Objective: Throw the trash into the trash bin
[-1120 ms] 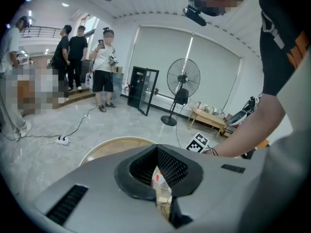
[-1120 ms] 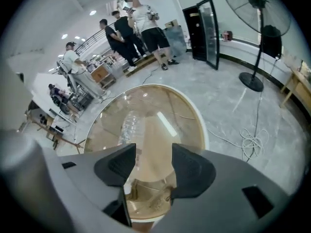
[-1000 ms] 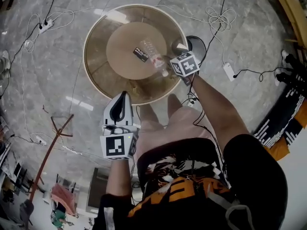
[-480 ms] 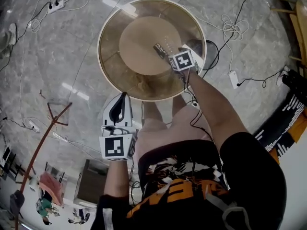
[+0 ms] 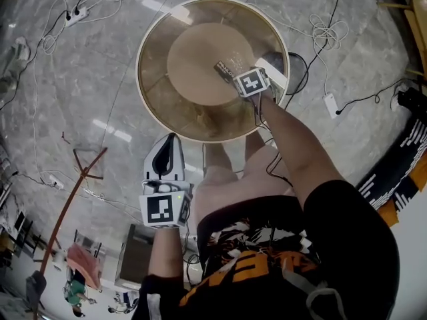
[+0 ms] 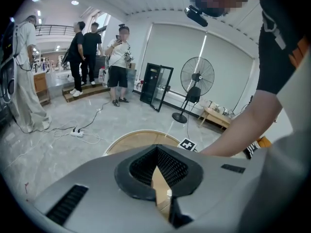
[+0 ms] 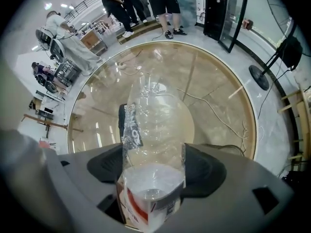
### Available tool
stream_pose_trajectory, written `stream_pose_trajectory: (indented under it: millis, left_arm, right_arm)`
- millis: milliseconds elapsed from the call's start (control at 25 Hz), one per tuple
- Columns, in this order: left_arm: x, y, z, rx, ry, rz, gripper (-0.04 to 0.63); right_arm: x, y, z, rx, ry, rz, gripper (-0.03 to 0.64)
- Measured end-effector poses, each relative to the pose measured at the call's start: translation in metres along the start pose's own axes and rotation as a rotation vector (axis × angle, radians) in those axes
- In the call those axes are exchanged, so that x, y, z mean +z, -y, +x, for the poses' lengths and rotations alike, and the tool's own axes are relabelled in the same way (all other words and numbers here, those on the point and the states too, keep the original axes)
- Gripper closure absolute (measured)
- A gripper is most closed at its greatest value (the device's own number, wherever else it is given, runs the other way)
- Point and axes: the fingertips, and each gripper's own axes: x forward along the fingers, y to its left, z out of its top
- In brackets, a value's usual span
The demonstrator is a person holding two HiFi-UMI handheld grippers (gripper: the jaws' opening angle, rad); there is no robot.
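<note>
A clear plastic bottle (image 7: 154, 125) with a dark label lies on the round glass table (image 7: 221, 96), bottom end towards me. My right gripper (image 7: 154, 155) points steeply down at it. Its jaws have just been opening, and the bottle sits between the black pads (image 7: 208, 171); I cannot see them squeezing it. In the head view the right gripper (image 5: 237, 75) is at the table's right side, right beside the bottle (image 5: 225, 69). My left gripper (image 5: 171, 142) hangs off the table's near edge, shut and holding nothing, its tip (image 6: 156, 152) aimed at the table (image 6: 127, 141).
Power strips and cables (image 5: 75, 13) trail over the marble floor around the table (image 5: 150, 52). A fan's dark base (image 5: 295, 64) stands just right of it. A reddish wooden stand (image 5: 79, 173) is at the left. Several people (image 6: 119, 64) stand far behind.
My right gripper has reached in over the table's right side and come down around the bottle. The left gripper has stayed near the table's near edge.
</note>
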Motion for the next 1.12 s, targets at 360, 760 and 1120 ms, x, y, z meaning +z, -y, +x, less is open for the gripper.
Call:
stream_pose_trajectory:
  millis: [360,760,1120]
  left_arm:
    - [0.014,0.054,0.003,-0.087,0.022,0.117,0.572]
    - [0.037,0.157,0.031,-0.159,-0.005,0.218,0.572]
    - [0.032,0.226,0.051,-0.222,-0.026,0.248,0.572]
  right_arm:
    - [-0.023,0.092,-0.092,-0.192,0.048,0.038,0.259]
    - [-0.120,0.235,-0.181,-0.335,0.106,0.246,0.259]
    - [-0.135,0.263,-0.186,-0.288,0.149,0.264,0.253]
